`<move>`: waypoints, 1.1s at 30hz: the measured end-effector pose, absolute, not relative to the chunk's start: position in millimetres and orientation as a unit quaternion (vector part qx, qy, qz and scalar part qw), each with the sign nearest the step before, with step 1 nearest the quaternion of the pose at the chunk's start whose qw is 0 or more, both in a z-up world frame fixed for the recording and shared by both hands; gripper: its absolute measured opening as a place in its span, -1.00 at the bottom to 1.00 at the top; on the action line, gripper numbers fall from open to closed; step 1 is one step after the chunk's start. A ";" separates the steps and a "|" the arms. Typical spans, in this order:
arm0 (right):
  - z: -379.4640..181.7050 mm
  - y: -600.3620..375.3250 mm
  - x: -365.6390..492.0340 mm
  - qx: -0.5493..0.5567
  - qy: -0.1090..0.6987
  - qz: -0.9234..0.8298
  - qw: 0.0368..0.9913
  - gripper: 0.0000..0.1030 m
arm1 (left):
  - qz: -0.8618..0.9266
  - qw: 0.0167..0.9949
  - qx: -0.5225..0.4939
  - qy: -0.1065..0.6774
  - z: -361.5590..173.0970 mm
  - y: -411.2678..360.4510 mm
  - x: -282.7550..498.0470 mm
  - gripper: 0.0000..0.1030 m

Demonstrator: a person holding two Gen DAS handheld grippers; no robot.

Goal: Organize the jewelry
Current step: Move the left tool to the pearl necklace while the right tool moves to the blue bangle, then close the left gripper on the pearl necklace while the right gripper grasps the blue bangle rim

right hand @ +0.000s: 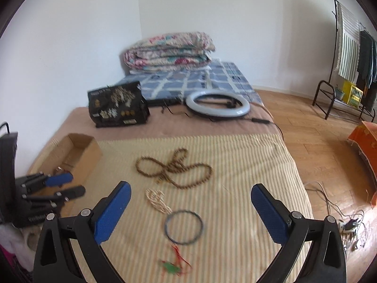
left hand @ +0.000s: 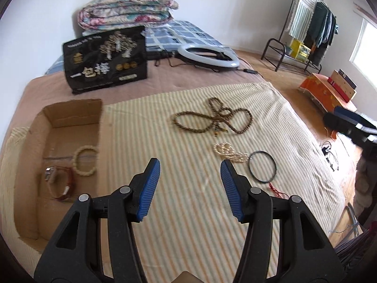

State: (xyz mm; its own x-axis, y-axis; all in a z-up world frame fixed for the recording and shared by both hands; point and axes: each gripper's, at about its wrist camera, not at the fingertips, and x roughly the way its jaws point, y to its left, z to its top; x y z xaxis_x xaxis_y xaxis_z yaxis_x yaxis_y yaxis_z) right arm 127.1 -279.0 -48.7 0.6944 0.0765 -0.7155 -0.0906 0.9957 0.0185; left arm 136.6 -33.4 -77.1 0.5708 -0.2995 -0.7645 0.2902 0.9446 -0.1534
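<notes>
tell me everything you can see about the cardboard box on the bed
The cardboard box is an open-topped, shallow brown carton with plain corrugated walls and a crease across its far wall. It sits on the left of the bed, at the edge of the striped cloth, in front of the black printed bag. Inside lie a cream beaded bracelet and a watch with a red strap, plus something clear and hard to make out. Neither gripper touches it.

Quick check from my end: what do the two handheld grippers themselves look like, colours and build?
Both match. The left gripper and right gripper have black plastic frames with triangular cut-outs and round silver pivot pins. Their fingers carry blue ribbed pads. Seen from the right wrist view, the left gripper's black body bears small white lettering, too blurred to read.
</notes>
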 end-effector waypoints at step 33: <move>-162.5 -271.6 137.0 -0.069 0.470 0.104 0.874 0.99 | -0.187 0.823 -0.039 0.534 -162.9 -112.6 214.2 0.06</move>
